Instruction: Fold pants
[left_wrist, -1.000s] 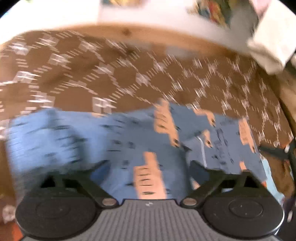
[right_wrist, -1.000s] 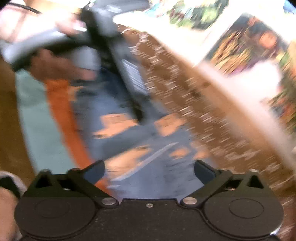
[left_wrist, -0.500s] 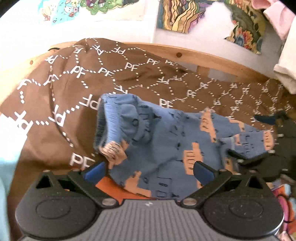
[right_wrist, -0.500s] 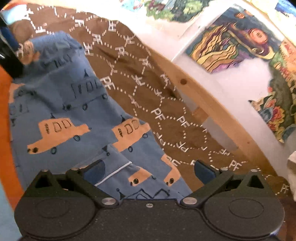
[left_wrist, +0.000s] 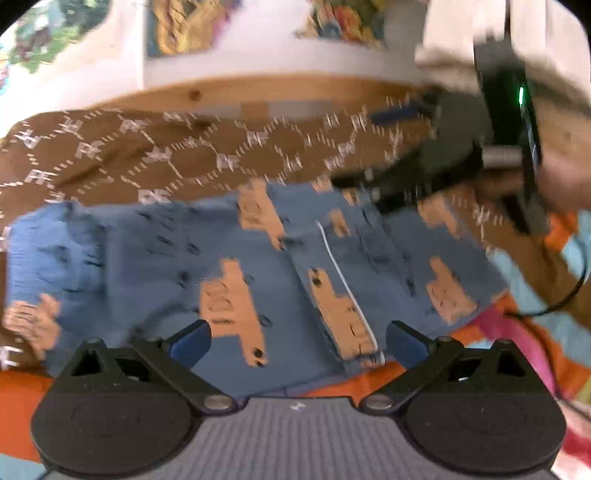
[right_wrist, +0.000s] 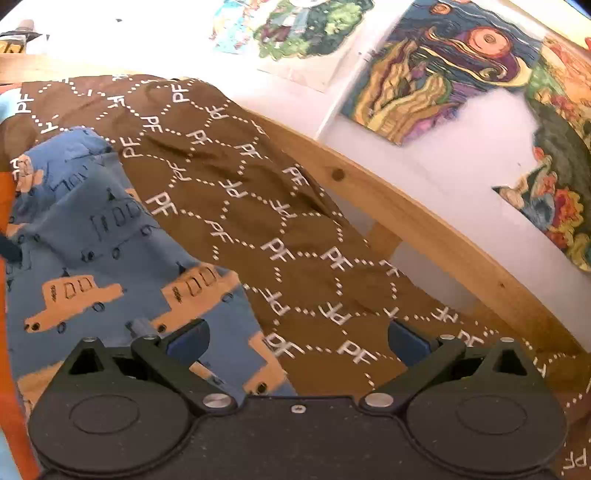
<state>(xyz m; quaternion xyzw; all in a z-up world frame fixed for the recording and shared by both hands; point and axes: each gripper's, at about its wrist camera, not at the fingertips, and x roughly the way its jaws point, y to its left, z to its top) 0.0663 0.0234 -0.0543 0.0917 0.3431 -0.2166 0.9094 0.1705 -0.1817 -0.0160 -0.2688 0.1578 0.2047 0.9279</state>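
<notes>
The blue pants (left_wrist: 258, 266) with orange cars on them lie spread out on a brown blanket (left_wrist: 229, 155) that has white "PF" letters all over it. In the left wrist view the picture is blurry. The pants fill the middle, with the cuffed leg end at 9 o'clock and a thin white stripe near the middle. The left tongs (left_wrist: 297, 339) are open at 6 o'clock, just above the near edge of the pants, and hold nothing. An orange cloth (left_wrist: 22, 391) peeks out under the pants at 7 o'clock.

The right tongs (left_wrist: 399, 122) show at 2 o'clock in that view, over the far corner of the pants, with a small green light on the black body.

In the right wrist view the right tongs (right_wrist: 297, 338) are open too and hold nothing. They sit over the line where the pants (right_wrist: 92, 258) meet the brown blanket (right_wrist: 280, 221). The pants lie from 6 to 9 o'clock. A wooden bed rail (right_wrist: 406, 214) runs behind the blanket, and bright pictures (right_wrist: 458, 62) hang on the white wall at 1 o'clock
</notes>
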